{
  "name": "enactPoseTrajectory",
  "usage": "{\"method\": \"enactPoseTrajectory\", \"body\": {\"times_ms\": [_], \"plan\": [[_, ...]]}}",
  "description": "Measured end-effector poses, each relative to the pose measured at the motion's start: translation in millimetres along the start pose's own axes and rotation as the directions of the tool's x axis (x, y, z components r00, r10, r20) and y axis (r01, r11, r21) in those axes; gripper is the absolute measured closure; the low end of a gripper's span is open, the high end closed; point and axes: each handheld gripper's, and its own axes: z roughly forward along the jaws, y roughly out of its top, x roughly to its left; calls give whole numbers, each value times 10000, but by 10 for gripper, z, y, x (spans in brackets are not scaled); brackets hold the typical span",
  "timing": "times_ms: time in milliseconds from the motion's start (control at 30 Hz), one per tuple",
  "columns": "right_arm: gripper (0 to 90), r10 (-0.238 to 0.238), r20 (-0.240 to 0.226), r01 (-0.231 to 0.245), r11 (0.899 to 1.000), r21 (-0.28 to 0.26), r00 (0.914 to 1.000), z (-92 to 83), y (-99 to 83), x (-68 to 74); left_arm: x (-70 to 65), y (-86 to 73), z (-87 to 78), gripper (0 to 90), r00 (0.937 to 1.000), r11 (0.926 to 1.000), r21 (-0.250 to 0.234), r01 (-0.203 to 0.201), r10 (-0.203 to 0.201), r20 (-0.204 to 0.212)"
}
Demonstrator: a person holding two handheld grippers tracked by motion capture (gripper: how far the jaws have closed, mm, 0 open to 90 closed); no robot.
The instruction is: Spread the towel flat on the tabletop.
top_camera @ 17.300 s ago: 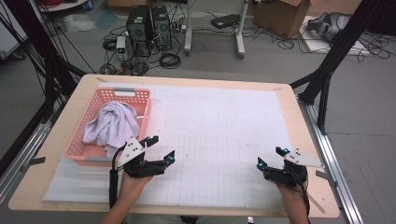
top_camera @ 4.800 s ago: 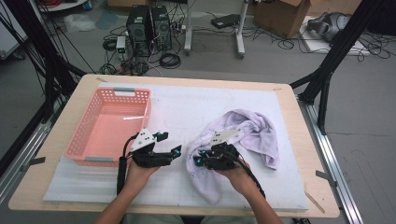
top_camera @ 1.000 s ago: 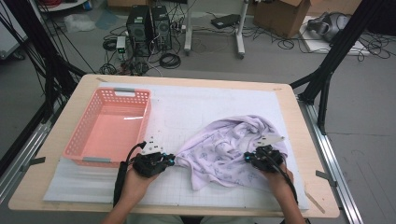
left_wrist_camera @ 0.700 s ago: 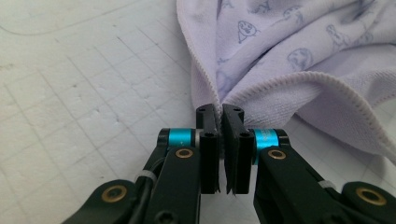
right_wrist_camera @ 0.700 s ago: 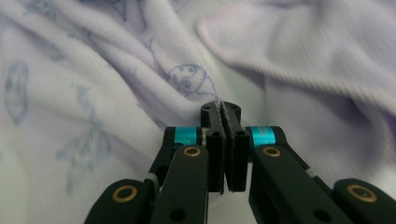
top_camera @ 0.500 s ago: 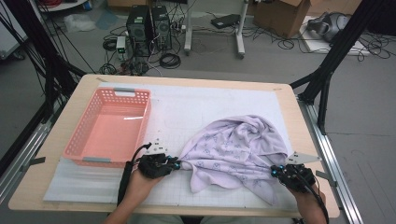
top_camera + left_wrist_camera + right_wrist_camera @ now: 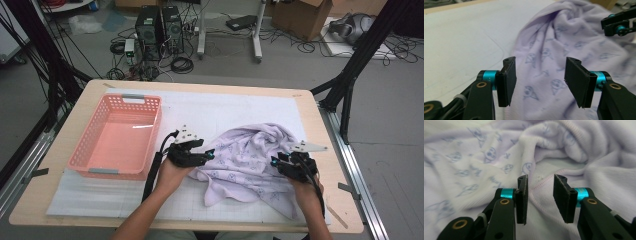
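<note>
High view: both grippers off the cloth

Lilac garment (image 7: pixel 250 160) lies crumpled on bench (image 7: pixel 320 125), 3 o'clock of pink basket (image 7: pixel 117 135). Left gripper (image 7: pixel 207 155) at its 9 o'clock edge, right gripper (image 7: pixel 275 162) at 4 o'clock; fingers just opened, gripping nothing.

A light wooden rectangular table (image 7: pixel 320 125) carried a white gridded mat (image 7: pixel 225 110). On the mat lay a pink plastic lattice basket (image 7: pixel 92 155) toward the table's left edge, and a crumpled lilac printed cloth (image 7: pixel 245 165) toward its right edge.
</note>
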Motion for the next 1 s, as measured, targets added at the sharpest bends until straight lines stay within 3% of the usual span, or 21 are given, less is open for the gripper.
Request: {"method": "enactPoseTrajectory", "body": {"times_ms": [100,233,333,367,400,433,467,533,633,733,833,933,1000], "plan": [[644,160,181,-174,9965,822,9997,243,28,25,87,-33,173,429,9995,9994,316,164,-155,-293],[608,222,-250,-195,9944,1042,9994,377,10,104,174,-154,415,433,9989,9871,1601,-51,125,-450],[618,57,-322,-20,9935,1141,9995,430,9,181,145,-165,445,442,9968,9859,1612,-443,545,-591],[662,-12,-294,46,9934,1142,9996,433,12,198,135,-169,442,456,9952,9839,1660,-658,768,-608],[733,-71,-472,124,9935,1128,9989,435,12,197,133,-167,423,500,9959,9833,1694,-671,763,-483],[804,-127,-615,201,9925,1210,9980,426,10,203,137,-159,403,618,9967,9816,1787,-678,746,-317],[851,-254,-648,333,9918,1231,9976,421,8,212,130,-158,388,842,9979,9801,1881,-628,645,-33],[880,-716,-571,790,9867,1418,9958,384,3,243,87,-148,340,857,9961,9722,2194,-821,873,-142],[885,-705,-651,798,9851,1524,9954,304,-40,207,13,-192,207,859,9930,9623,2483,-1112,1178,-117],[886,-701,-458,768,9831,1660,9965,161,-129,134,-40,-273,44,859,9898,9572,2553,-1363,1425,-56],[887,-749,-155,764,9814,1758,9971,23,-211,51,-38,-362,-147,859,9894,9620,2329,-1428,1454,60],[887,-572,206,523,9805,1894,9982,-154,-304,-71,14,-439,-314,859,9942,9689,2232,-1066,1063,134],[900,-590,629,440,9751,2174,9963,-238,-343,-120,18,-469,-380,858,9951,9696,2239,-985,969,182]]}}
